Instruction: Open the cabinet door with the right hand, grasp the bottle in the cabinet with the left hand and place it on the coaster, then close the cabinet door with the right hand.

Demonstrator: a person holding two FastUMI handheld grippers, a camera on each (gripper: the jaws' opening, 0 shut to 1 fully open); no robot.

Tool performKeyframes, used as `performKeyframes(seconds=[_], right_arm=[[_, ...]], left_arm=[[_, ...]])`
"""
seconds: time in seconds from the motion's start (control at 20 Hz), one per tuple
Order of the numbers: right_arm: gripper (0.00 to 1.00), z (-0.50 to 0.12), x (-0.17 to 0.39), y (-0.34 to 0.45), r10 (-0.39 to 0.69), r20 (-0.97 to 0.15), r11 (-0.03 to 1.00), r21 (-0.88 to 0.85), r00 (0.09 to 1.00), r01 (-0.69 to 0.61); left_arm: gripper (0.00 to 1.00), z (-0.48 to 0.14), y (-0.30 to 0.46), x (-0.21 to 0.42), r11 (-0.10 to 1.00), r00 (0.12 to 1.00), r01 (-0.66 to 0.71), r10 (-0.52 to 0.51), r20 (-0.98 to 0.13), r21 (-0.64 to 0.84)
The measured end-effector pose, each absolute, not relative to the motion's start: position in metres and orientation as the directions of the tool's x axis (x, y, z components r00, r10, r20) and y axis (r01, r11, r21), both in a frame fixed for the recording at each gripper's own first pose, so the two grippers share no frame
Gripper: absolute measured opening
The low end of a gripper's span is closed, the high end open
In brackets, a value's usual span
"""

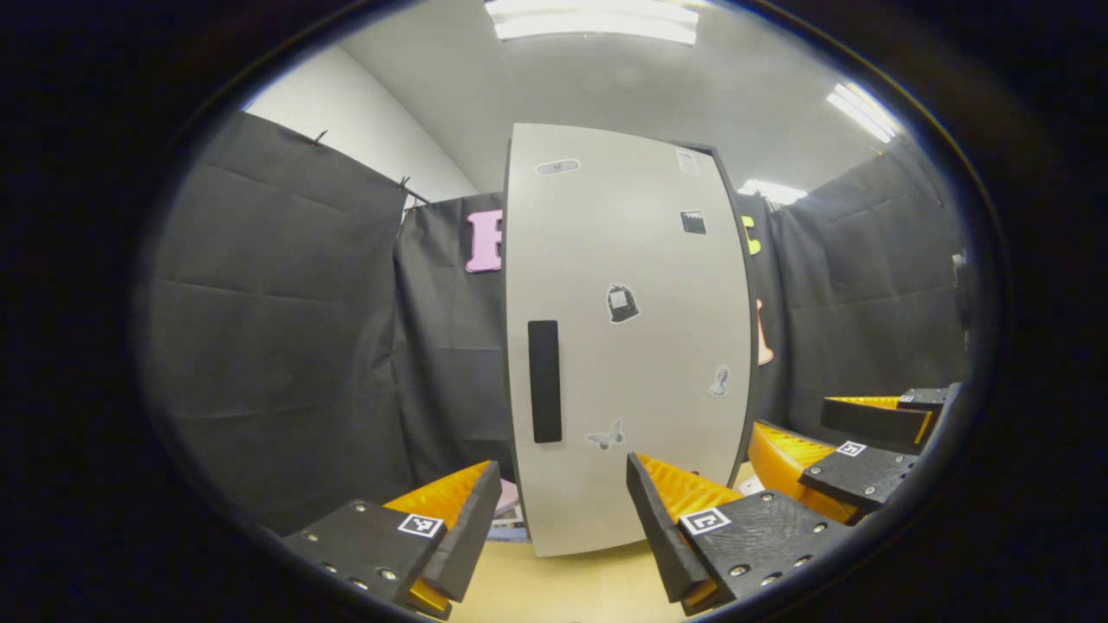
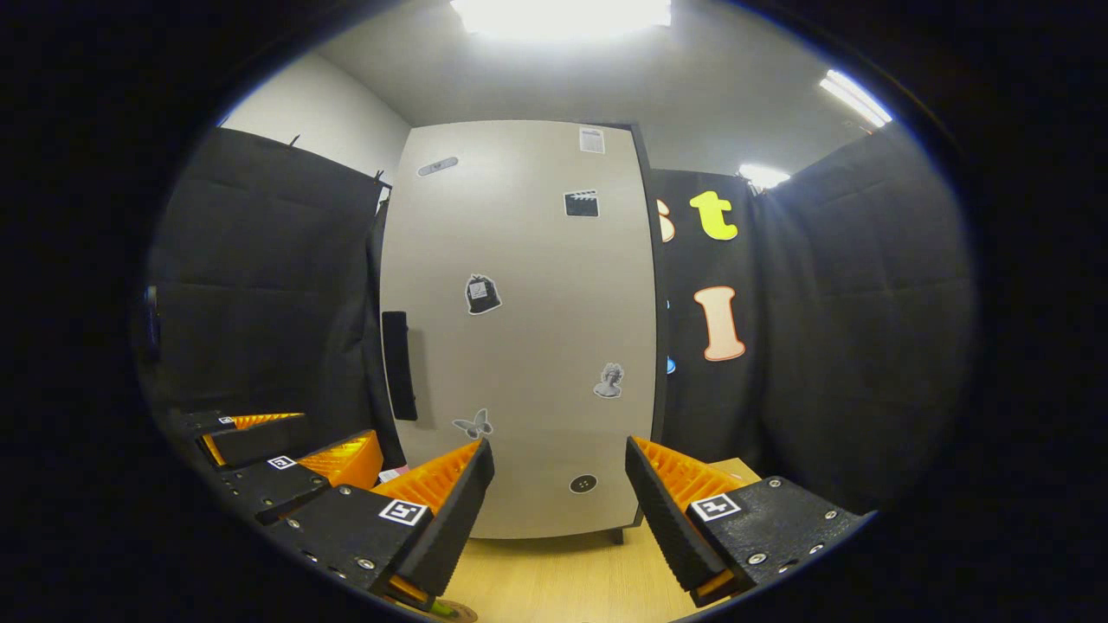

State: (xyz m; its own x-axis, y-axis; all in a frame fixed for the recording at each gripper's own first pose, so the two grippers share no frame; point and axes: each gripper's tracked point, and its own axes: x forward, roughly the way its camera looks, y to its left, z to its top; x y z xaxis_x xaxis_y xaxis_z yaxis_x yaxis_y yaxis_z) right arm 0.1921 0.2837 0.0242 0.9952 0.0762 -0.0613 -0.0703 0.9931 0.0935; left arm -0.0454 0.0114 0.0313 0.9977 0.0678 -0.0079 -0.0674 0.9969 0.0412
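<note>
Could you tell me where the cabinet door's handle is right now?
The handle runs vertically along the closed cabinet door's left edge, around mid-height, above the open right gripper.

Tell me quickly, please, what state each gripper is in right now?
Left gripper: open, holding nothing, facing the closed cabinet door.
Right gripper: open, holding nothing, not touching the handle.

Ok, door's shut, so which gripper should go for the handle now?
Probably the right gripper, as the task wants. It is open and faces the closed cabinet door, with the handle up to its left. The left gripper, also open, should wait for the bottle.
</note>
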Motion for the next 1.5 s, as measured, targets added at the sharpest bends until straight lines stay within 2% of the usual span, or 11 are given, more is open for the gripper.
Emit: performKeyframes(seconds=[0.05,0.1,0.15,0.2,0.35,0.4,0.45,0.55,0.95,1.5], right_arm=[[0.95,0.027,0.193,0.281,0.062,-0.059,0.996,0.069,0.996,-0.058],[0.94,0.031,0.194,0.277,0.046,-0.049,0.998,0.038,0.998,-0.045],[0.95,0.034,0.196,0.276,0.040,-0.044,0.999,0.023,0.998,-0.039],[0.95,0.032,0.198,0.277,0.043,-0.045,0.999,0.029,0.998,-0.042],[0.95,0.030,0.204,0.276,0.043,-0.050,0.999,0.030,0.998,-0.041],[0.95,0.029,0.207,0.275,0.039,-0.051,0.999,0.018,0.998,-0.038],[0.92,0.028,0.209,0.273,0.037,-0.051,0.999,0.014,0.998,-0.036],[0.95,0.025,0.216,0.272,0.032,-0.051,0.999,0.027,0.998,-0.031],[0.95,0.020,0.249,0.271,0.031,-0.049,0.999,0.018,0.998,-0.030],[0.95,0.013,0.272,0.271,0.026,-0.086,0.999,0.033,0.996,-0.024]], left_arm=[[0.83,0.031,0.014,-0.044,0.997,0.997,-0.071,0.071,-0.007,0.035],[0.83,0.032,0.016,-0.042,0.997,0.997,-0.073,0.073,-0.004,0.025],[0.89,0.034,0.016,-0.040,0.997,0.997,-0.071,0.071,-0.003,0.023],[0.83,0.034,0.016,-0.039,0.997,0.998,-0.069,0.069,-0.004,0.032],[0.83,0.034,0.010,-0.036,0.998,0.999,-0.049,0.049,-0.003,0.045],[0.89,0.034,0.009,-0.034,0.998,0.999,-0.044,0.044,-0.001,0.047],[0.83,0.034,0.009,-0.031,0.998,0.999,-0.040,0.040,-0.001,0.049],[0.83,0.032,0.011,-0.024,0.998,0.999,-0.043,0.043,-0.006,0.044],[0.83,0.027,0.025,0.009,0.998,0.998,-0.061,0.060,0.006,0.030],[0.83,0.014,0.008,0.037,1.000,0.999,0.025,-0.025,-0.033,-0.003]])
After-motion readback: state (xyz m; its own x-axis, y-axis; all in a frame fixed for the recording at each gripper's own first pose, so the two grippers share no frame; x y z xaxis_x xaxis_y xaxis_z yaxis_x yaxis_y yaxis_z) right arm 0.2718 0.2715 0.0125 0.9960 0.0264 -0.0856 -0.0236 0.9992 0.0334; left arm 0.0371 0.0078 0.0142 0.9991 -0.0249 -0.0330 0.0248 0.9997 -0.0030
